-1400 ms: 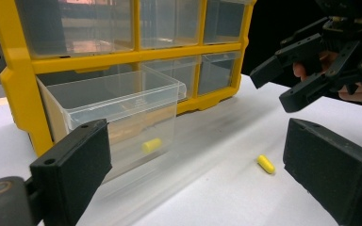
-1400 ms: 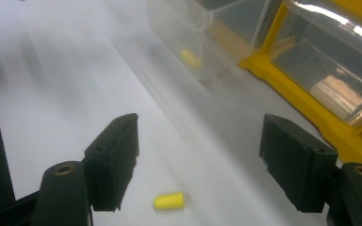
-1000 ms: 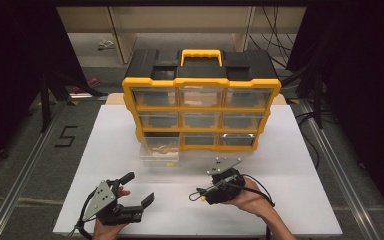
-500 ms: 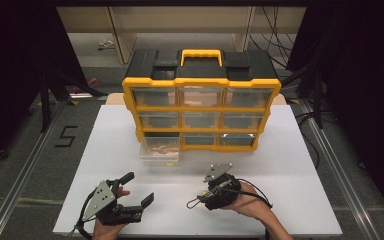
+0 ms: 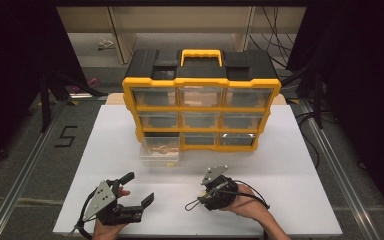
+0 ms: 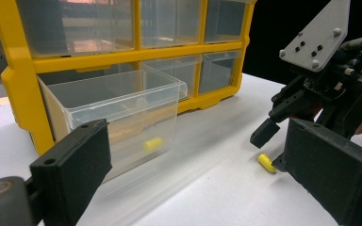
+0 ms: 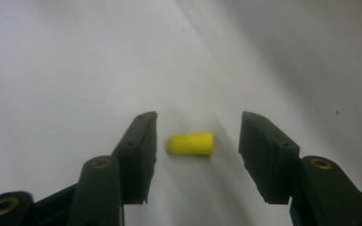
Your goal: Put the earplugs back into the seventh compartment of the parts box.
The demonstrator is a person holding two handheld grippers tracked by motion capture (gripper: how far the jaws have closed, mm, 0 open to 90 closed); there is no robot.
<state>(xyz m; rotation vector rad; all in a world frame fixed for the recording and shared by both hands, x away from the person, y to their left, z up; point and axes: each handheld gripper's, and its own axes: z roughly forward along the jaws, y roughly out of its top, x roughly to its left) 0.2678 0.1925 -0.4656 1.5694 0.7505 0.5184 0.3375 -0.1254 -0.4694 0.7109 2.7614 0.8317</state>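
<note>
At the near edge of the white table (image 5: 300, 165), the person's right hand (image 5: 245, 205) tips the right gripper (image 5: 203, 196) steeply down toward the tabletop. The left hand (image 5: 107, 227) holds the left gripper (image 5: 139, 187) low and roughly level, its jaws spread wide with nothing between them, aimed toward the organizer.

The right gripper's jaws have just been closing and stand partly apart. A small yellow earplug (image 7: 190, 143) lies flat on the table between them, with a gap on either side, touching neither pad.

Farther back, a clear drawer (image 6: 118, 113) is pulled out of the bottom-left slot of the yellow-and-black organizer (image 5: 201, 107); a second yellow plug (image 6: 152, 144) shows through its front wall.

On the floor left of the table, a marking reads "5" (image 5: 66, 136).
</note>
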